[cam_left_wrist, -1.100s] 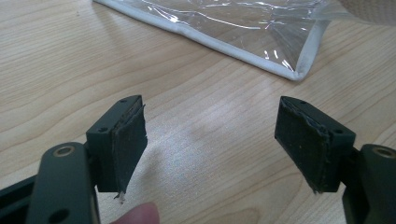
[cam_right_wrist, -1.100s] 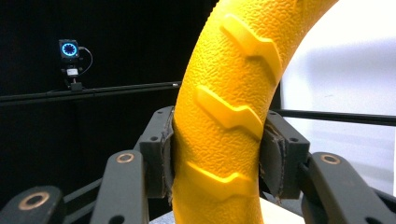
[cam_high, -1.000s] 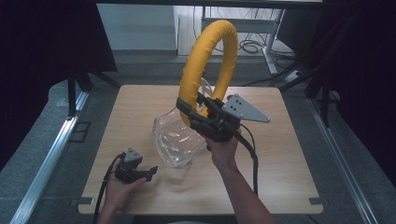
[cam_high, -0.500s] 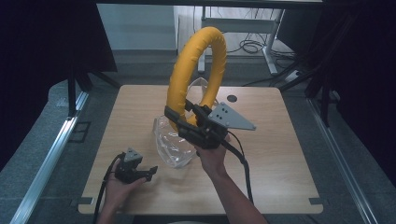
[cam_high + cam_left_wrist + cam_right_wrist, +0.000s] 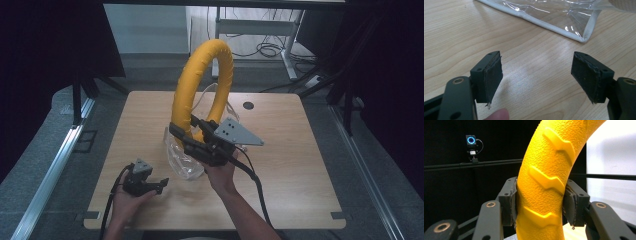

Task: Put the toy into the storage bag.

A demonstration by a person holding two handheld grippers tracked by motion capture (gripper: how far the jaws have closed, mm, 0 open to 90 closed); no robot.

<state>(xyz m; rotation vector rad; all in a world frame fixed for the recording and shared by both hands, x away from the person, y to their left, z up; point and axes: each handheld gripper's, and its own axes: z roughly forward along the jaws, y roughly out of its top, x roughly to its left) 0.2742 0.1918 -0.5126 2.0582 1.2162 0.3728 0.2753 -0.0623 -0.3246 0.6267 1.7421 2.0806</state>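
Pressure is best kept firm: the yellow ring (image 5: 200,82) is clenched upright in the right tongs (image 5: 192,140) above the clear bag (image 5: 182,157) on the surface (image 5: 300,150); the left tongs (image 5: 536,75) are held released nearby.

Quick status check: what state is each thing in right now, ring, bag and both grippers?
Yellow ring: upright, lifted, clamped at its lower part.
Right gripper: shut on the yellow ring, fingers pressing both sides.
Left gripper: open, nothing between its fingers, low over the table.
Clear plastic bag: lying on the table, below the ring.
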